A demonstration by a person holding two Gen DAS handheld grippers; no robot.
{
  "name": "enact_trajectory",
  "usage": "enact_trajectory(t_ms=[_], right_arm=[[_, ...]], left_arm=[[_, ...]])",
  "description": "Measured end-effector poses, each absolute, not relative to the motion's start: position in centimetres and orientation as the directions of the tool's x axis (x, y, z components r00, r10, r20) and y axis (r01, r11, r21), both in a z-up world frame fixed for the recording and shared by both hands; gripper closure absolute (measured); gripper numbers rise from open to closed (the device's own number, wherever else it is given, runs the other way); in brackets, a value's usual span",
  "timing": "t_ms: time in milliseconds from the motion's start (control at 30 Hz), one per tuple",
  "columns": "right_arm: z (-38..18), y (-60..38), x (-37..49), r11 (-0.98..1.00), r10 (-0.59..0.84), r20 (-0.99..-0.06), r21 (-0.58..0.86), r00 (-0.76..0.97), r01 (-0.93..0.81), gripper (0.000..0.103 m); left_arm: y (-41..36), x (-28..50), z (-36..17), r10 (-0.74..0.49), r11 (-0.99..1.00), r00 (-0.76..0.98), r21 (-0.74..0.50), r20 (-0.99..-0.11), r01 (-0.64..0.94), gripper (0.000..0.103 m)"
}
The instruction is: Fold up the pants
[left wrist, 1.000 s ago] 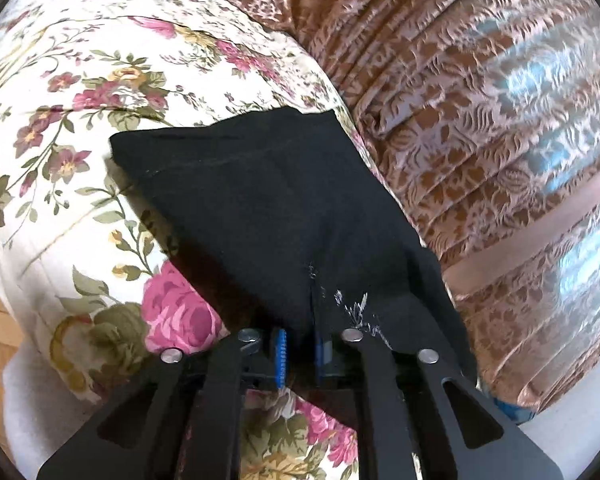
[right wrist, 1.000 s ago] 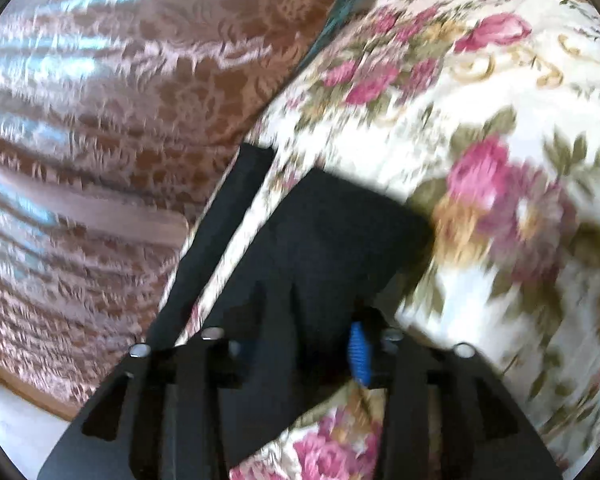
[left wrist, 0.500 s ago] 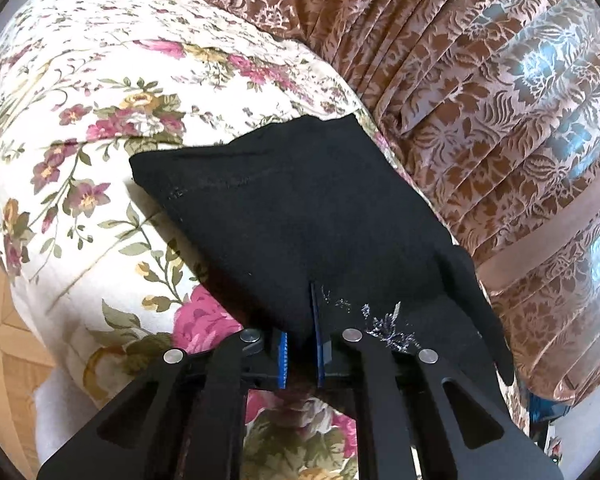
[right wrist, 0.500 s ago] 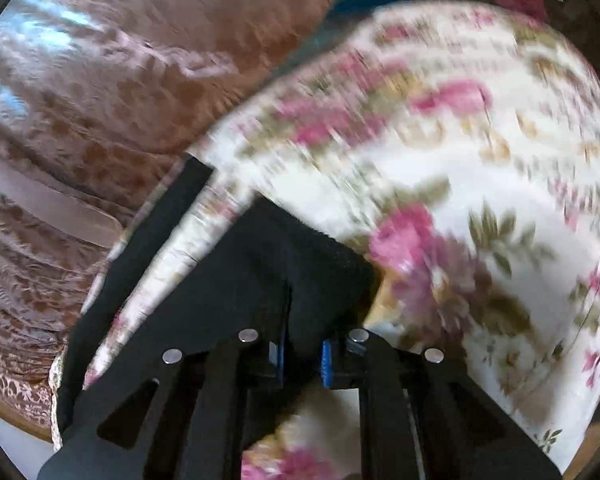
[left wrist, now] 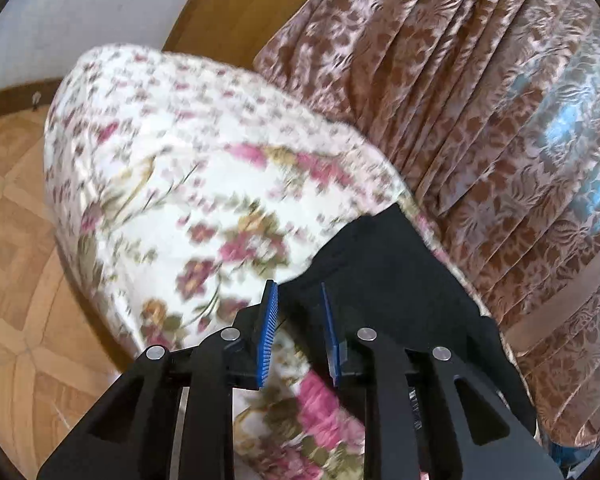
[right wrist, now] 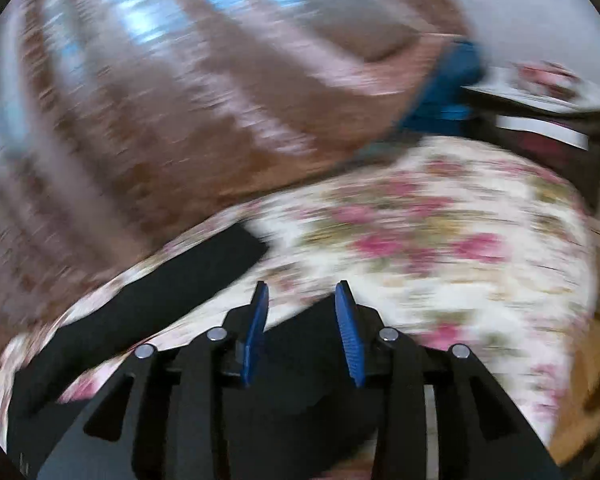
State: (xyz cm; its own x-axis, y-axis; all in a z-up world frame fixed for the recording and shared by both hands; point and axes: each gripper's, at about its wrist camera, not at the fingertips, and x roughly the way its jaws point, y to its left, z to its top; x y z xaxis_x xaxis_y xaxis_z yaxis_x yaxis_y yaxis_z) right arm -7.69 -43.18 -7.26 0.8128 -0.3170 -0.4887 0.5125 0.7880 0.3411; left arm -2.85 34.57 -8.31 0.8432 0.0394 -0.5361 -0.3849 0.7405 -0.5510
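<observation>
The black pants (left wrist: 396, 280) lie on the floral bedspread (left wrist: 204, 184), near the bed's right edge by the curtain. My left gripper (left wrist: 298, 292) is open, its blue pads apart just in front of the pants' corner, holding nothing. In the right wrist view the pants (right wrist: 172, 292) show as a dark strip to the left and a dark patch under the gripper. My right gripper (right wrist: 302, 292) is open and empty above the floral bedspread (right wrist: 440, 240). This view is motion-blurred.
A brown patterned curtain (left wrist: 480, 100) hangs along the bed's far side, also seen in the right wrist view (right wrist: 160, 100). Wooden parquet floor (left wrist: 16, 240) lies left of the bed. A blue object (right wrist: 452, 88) and dark items (right wrist: 548, 140) sit at the bed's far end.
Both grippers were shut on the black pants; now both have opened and let go. Both have pulled back and lifted, and the pants lie on the bedspread.
</observation>
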Motion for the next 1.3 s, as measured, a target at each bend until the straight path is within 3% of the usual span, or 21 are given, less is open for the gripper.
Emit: enact_trajectory(t_ms=[200,267,333,367,467,567,633,700,833,1067,1300], right_arm=[[-10.5,-36.5,0.9,0.920,-0.109,-0.602,0.241,0.791,0.310,0.064],[-11.3,-35.8,2.2,0.917,-0.081,-0.612,0.265,0.787,0.300,0.064],[-12.2,-35.5,3.1,0.909,-0.077,-0.624,0.277,0.777,0.313,0.064],[-12.8,-35.4,3.6,0.907,-0.086,-0.637,0.268,0.766,0.325,0.063],[-14.6,-36.2,4.3,0.892,-0.048,-0.670,0.305,0.741,0.333,0.062],[-15.1,-37.6,3.7,0.857,0.016,-0.633,0.407,0.774,0.316,0.058],[-15.3,-38.0,3.2,0.842,0.044,-0.612,0.448,0.790,0.300,0.057],[-15.2,-38.0,3.1,0.836,0.049,-0.603,0.460,0.796,0.298,0.056],[-15.0,-37.8,3.1,0.835,0.054,-0.594,0.468,0.803,0.290,0.054],[-15.3,-38.1,3.5,0.824,0.077,-0.581,0.495,0.811,0.277,0.052],[-15.4,-37.9,3.5,0.823,0.078,-0.578,0.497,0.812,0.275,0.051]], left_arm=[[30.4,1.2,-7.4,-0.087,0.825,0.842,-0.513,-0.532,-0.239,0.083],[28.9,2.8,-8.0,-0.123,0.844,0.820,-0.493,-0.560,-0.210,0.083],[27.7,4.6,-9.2,-0.164,0.851,0.783,-0.487,-0.601,-0.196,0.069],[27.4,5.1,-9.6,-0.164,0.852,0.769,-0.482,-0.618,-0.206,0.066],[27.1,6.3,-10.5,-0.186,0.842,0.743,-0.494,-0.643,-0.216,0.066],[27.2,7.5,-9.8,-0.197,0.844,0.742,-0.496,-0.641,-0.205,0.065],[27.4,9.0,-8.7,-0.186,0.852,0.747,-0.483,-0.638,-0.200,0.042],[27.3,10.6,-7.6,-0.165,0.864,0.761,-0.465,-0.627,-0.195,0.032],[27.2,15.9,-5.8,-0.129,0.894,0.777,-0.410,-0.617,-0.177,0.022],[27.1,28.0,-6.8,-0.086,0.932,0.726,-0.313,-0.682,-0.184,0.021],[27.1,36.6,-9.6,-0.042,0.920,0.684,-0.295,-0.728,-0.257,0.021]])
